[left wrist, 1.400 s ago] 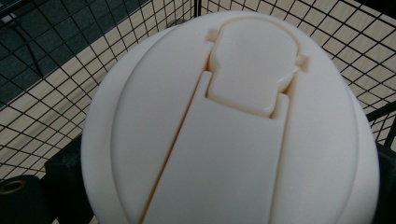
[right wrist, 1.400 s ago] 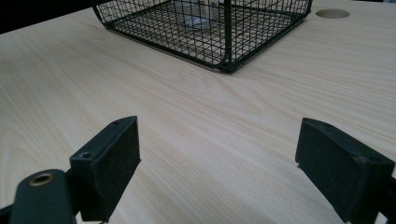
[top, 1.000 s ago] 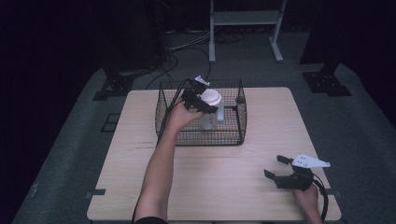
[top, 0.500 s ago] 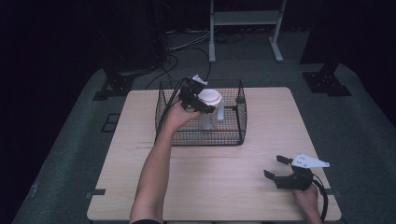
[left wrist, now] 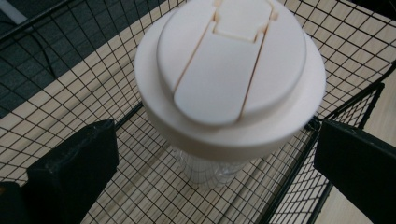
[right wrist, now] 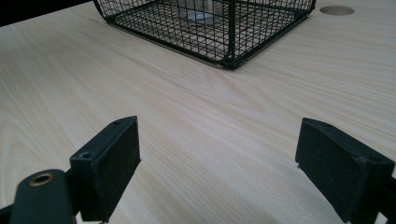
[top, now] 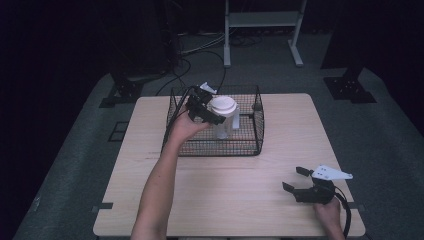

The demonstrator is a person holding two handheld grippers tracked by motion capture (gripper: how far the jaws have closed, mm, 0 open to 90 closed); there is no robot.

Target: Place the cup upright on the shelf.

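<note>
My left gripper (top: 212, 111) hangs over the black wire mesh basket (top: 257, 131) at the table's far side, jaws spread either side of the clear cup with a cream flip lid (left wrist: 229, 79), which stands inside. I judge the cup delivered, leaving only withdrawal. My right gripper (top: 299, 181) rests near-right, jaws apart, empty.

Pale matt wood-grain table (right wrist: 196, 140); black wire-mesh basket (top: 257, 132); smooth matt cream plastic lid (left wrist: 231, 70) on clear plastic cup (left wrist: 205, 170); 2 matt black jaws per gripper.
</note>
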